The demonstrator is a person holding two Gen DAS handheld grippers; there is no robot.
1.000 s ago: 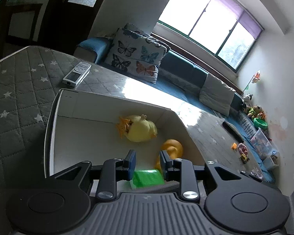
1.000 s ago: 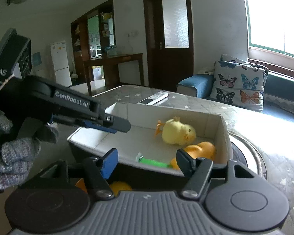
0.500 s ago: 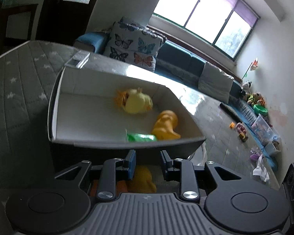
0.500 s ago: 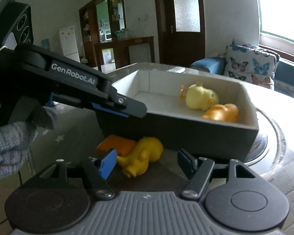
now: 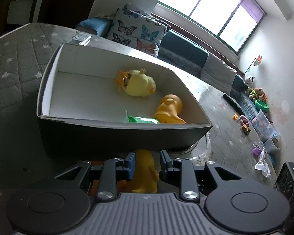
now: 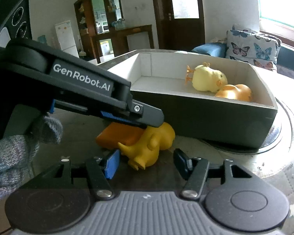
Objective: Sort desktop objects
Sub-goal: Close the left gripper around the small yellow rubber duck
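Note:
A dark box with a white inside holds a pale yellow chick, an orange head-shaped toy and a green packet. A yellow animal toy lies on the table in front of the box, beside an orange block. My left gripper is open with its fingers on either side of the yellow toy. My right gripper is open and empty, just in front of the same toy.
A remote control lies on the quilted table behind the box. A round glass turntable sits under the box. A black remote and small toys lie at the table's far right. A sofa with butterfly cushions stands behind.
Both grippers have dropped from above the box down to table level in front of it. The left gripper's fingers have come down around the yellow animal toy.

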